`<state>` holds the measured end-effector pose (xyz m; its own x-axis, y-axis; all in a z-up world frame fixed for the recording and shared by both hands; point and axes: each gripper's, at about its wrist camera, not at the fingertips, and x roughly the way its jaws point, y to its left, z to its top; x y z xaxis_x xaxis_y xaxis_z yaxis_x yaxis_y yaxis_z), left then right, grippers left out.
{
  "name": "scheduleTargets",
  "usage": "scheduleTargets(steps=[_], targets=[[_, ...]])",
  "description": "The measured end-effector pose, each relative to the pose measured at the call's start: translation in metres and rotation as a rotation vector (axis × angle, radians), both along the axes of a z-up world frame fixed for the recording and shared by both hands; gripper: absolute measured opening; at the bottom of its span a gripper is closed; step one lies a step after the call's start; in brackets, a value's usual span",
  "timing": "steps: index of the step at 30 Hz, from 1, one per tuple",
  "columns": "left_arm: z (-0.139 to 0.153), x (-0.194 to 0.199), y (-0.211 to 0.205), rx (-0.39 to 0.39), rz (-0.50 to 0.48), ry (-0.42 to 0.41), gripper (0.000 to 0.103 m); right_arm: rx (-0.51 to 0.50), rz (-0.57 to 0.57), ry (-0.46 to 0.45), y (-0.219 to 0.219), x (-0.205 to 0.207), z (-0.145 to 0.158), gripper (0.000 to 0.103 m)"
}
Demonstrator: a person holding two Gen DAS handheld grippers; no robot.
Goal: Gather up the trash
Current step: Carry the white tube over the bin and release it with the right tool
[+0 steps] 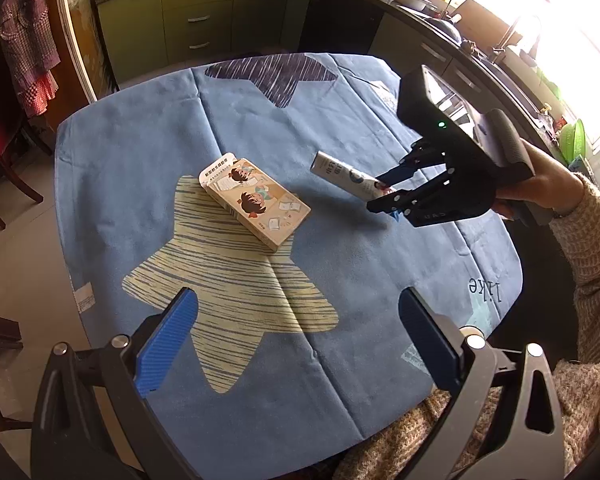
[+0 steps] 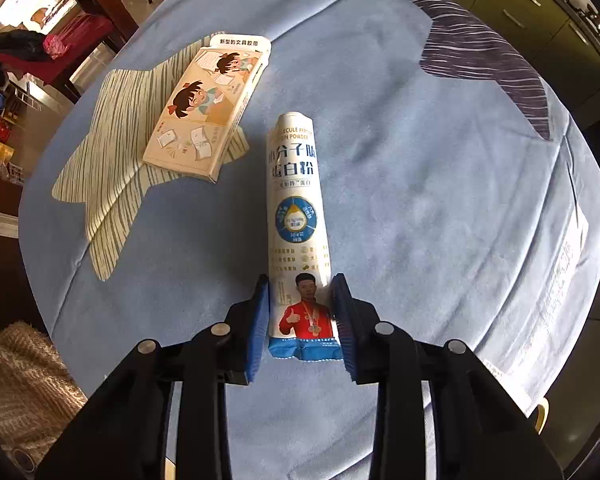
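Right gripper is clamped on the sachet at its crimped end – pads press both sides, pack sticking out ahead over the cloth. In the left wrist view the sachet juts up and away from the cloth, so it looks lifted, tho I can't be sure the far tip is clear. Left gripper is released, jaws wide, nothing between them, hanging over the cloth's near side.

Handling, as a guess: sachet is a light, thin foil/plastic stick, soft and prob slippery; the end seam is the stiffer bit, so the grip there seems ok but the body may droop or swing.

Box lies flat on the cloth, left of the sachet in the right wrist view, on the pale star print – light card, stiff-ish, crushable; best taken across its narrow sides. One end flap looks open; contents not visible.

No bin or bag for trash shows in either view
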<state>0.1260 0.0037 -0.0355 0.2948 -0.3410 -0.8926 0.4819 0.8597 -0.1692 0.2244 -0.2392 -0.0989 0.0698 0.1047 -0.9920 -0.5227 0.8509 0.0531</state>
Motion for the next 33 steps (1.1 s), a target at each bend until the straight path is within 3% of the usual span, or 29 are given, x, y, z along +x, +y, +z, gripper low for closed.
scheduleTargets(steps=[5,11,16,19,21,24,29,33], targets=[[-0.002,-0.001,-0.011,0.001,-0.030,0.005,0.096,0.075,-0.130,-0.059,-0.059,-0.022,0.028,0.032],[-0.003,0.001,-0.030,0.003,-0.065,0.006,0.096,0.060,-0.431,-0.129,-0.197,-0.064,0.057,0.032],[-0.002,0.004,-0.049,0.008,-0.088,0.005,0.096,-0.018,-0.709,-0.130,-0.320,-0.122,0.042,0.032],[-0.002,0.005,-0.059,0.012,-0.100,0.003,0.096,-0.065,-0.820,-0.120,-0.370,-0.143,0.026,0.032],[-0.001,0.004,-0.065,0.017,-0.106,0.003,0.096,-0.080,-0.860,-0.107,-0.391,-0.144,0.014,0.034],[0.001,0.004,-0.070,0.025,-0.102,0.002,0.096,-0.121,-0.889,-0.111,-0.404,-0.142,0.003,0.050],[-0.002,0.012,-0.067,0.060,-0.070,0.013,0.096,-0.060,-0.898,-0.192,-0.394,-0.151,0.023,0.051],[-0.017,0.042,-0.056,0.088,0.053,0.071,0.096,-0.001,-0.862,-0.259,-0.362,-0.162,0.044,0.057]])
